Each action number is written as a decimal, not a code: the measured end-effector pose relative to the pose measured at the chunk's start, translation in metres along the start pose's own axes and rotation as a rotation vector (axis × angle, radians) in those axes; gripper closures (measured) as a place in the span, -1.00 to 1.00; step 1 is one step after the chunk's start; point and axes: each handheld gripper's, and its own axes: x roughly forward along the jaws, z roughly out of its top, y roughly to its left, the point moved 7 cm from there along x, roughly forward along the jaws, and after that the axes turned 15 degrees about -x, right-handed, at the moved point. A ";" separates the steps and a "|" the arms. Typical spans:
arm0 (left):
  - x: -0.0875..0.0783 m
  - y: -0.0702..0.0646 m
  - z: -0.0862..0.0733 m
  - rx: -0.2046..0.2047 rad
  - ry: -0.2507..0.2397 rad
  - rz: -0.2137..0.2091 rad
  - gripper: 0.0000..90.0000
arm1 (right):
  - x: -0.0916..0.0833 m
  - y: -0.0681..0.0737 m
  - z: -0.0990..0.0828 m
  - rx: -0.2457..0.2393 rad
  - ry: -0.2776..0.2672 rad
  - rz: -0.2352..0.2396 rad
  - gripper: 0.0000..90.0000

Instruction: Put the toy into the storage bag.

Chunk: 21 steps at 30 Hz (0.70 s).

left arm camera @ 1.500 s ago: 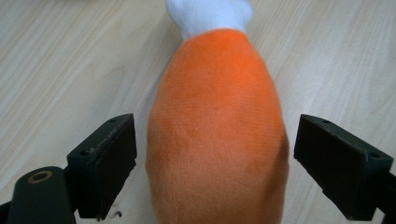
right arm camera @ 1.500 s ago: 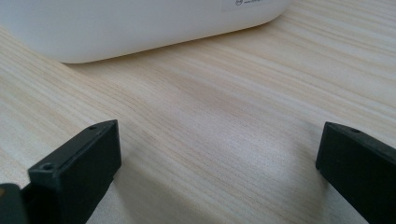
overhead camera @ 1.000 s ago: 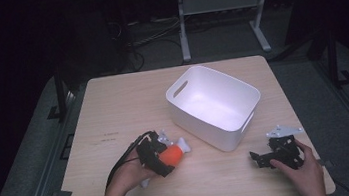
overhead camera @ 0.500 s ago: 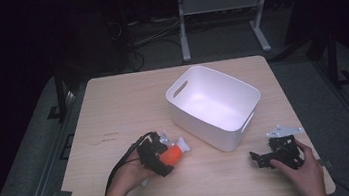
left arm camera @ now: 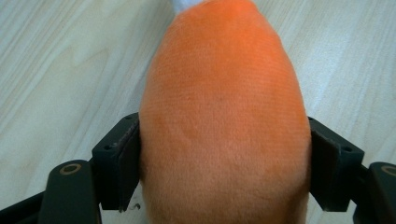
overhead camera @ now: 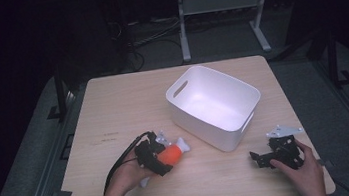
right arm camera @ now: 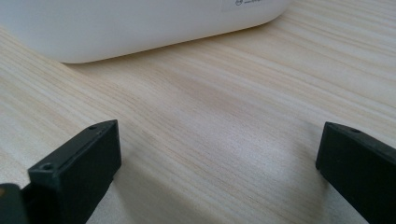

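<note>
Fuzzy orange plush toy [left arm camera: 224, 116], matt pale wood table [overhead camera: 128, 103], smooth plastic bin [overhead camera: 242, 94].

An orange plush toy [left arm camera: 224, 116] filled the middle of the frame from the top edge to the bottom. The left hand-held gripper [left arm camera: 224, 170] had it between its two black jaws, which rose at the lower left and lower right and had just been closing; both pads pressed against the toy's sides. Pale wooden table [left arm camera: 56, 70] showed on either side.
</note>
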 end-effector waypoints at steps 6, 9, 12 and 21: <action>-0.005 0.004 -0.002 -0.005 -0.009 -0.011 -0.48 | 0.000 0.000 0.000 0.000 0.000 0.000 -1.00; -0.007 0.004 -0.002 -0.021 -0.021 -0.020 -0.48 | 0.000 0.000 0.000 0.000 0.000 0.000 -1.00; -0.011 0.006 -0.001 -0.019 -0.029 -0.022 -0.48 | 0.000 0.000 0.000 0.000 0.000 0.000 -1.00; -0.022 0.012 0.000 -0.040 -0.069 -0.044 -0.48 | 0.000 0.000 0.000 0.000 0.000 0.000 -1.00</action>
